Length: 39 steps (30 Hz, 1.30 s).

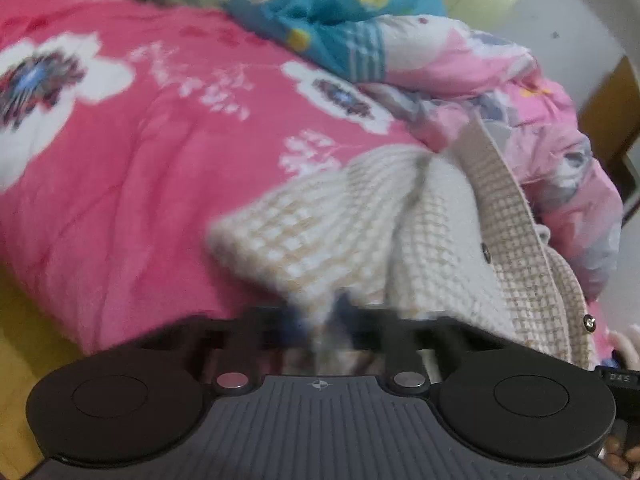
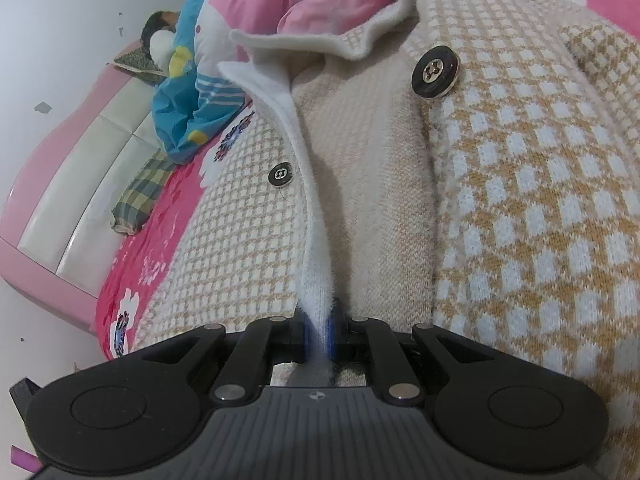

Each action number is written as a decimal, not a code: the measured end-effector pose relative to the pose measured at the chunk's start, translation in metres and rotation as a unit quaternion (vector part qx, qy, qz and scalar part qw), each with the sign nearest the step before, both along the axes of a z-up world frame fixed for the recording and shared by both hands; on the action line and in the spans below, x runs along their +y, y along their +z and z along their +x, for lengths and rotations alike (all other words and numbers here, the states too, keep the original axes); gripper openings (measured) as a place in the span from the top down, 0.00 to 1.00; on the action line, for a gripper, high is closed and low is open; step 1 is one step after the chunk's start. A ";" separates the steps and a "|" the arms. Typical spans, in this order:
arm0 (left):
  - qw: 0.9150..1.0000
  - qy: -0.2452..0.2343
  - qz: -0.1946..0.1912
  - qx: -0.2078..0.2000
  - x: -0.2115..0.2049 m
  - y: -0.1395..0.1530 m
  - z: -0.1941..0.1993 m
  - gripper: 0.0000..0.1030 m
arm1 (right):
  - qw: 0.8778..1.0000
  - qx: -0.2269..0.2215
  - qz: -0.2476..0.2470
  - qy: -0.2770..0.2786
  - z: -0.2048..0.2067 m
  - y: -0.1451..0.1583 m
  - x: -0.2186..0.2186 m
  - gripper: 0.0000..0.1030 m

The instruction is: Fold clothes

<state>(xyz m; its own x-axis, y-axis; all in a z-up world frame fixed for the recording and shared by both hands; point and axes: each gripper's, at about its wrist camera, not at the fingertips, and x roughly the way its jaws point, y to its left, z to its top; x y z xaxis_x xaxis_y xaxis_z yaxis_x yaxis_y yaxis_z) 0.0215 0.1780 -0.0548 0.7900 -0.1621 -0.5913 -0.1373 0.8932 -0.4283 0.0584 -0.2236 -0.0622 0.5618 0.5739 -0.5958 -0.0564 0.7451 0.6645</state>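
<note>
A cream and tan checked knit cardigan lies on the pink flowered bedspread, one part folded over toward the left. In the blurred left wrist view my left gripper sits at the cardigan's near edge, jaws nearly together with knit fabric running into them. The right wrist view shows the cardigan close up, with two dark buttons and its white front band. My right gripper is shut on that white band, which is pinched between the blue pads.
A heap of pink and blue quilts lies beyond the cardigan. A plaid pillow rests by the pink and white headboard, and a person's head lies at the far end. The bed's edge drops to yellow floor.
</note>
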 end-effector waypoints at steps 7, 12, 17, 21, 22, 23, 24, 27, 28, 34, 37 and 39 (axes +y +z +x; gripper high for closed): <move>0.991 0.053 0.052 -0.108 0.055 0.070 0.044 0.94 | 0.997 0.006 0.073 0.014 0.006 0.010 0.003 0.90; 0.972 0.122 0.095 -0.176 0.113 0.132 0.105 0.95 | 0.991 -0.004 0.125 0.039 0.019 0.025 0.021 0.90; 0.956 0.184 0.134 -0.183 0.145 0.137 0.165 0.95 | 0.985 0.001 0.167 0.048 0.026 0.022 0.030 0.90; 0.954 0.233 0.164 -0.096 0.161 0.086 0.216 0.93 | 0.989 0.044 0.143 0.017 0.029 -0.004 0.019 0.90; 0.958 0.227 0.165 -0.051 0.165 0.071 0.229 0.91 | 0.990 0.055 0.132 0.006 0.029 -0.011 0.014 0.90; 0.964 0.217 0.151 -0.006 0.169 0.054 0.236 0.89 | 0.990 0.061 0.129 -0.001 0.030 -0.016 0.010 0.90; 0.970 0.207 0.126 0.012 0.174 0.043 0.234 0.83 | 0.990 0.065 0.127 -0.007 0.030 -0.020 0.006 0.90; 0.977 0.194 0.092 0.008 0.177 0.033 0.207 0.67 | 0.992 0.058 0.111 -0.002 0.029 -0.018 0.007 0.90; 0.977 0.193 0.096 -0.002 0.174 0.040 0.193 0.63 | 0.994 0.054 0.100 0.001 0.029 -0.016 0.009 0.90; 0.989 0.086 0.110 -0.053 0.135 0.093 0.112 0.47 | 0.997 0.045 0.059 0.014 0.024 -0.009 0.017 0.88; 0.992 -0.035 0.116 -0.043 0.089 0.099 0.073 0.45 | 0.998 0.049 0.039 0.029 0.016 -0.001 0.019 0.82; 0.988 -0.110 0.104 -0.025 0.054 0.092 0.044 0.45 | 0.997 0.047 0.023 0.048 0.010 0.006 0.022 0.77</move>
<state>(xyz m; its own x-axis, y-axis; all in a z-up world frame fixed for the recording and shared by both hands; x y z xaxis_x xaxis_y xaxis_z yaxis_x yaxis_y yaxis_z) 0.0654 0.2324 0.0371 0.7778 -0.2120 -0.5917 0.0866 0.9685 -0.2333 0.0683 -0.2019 -0.0564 0.4458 0.6512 -0.6142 -0.0629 0.7073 0.7041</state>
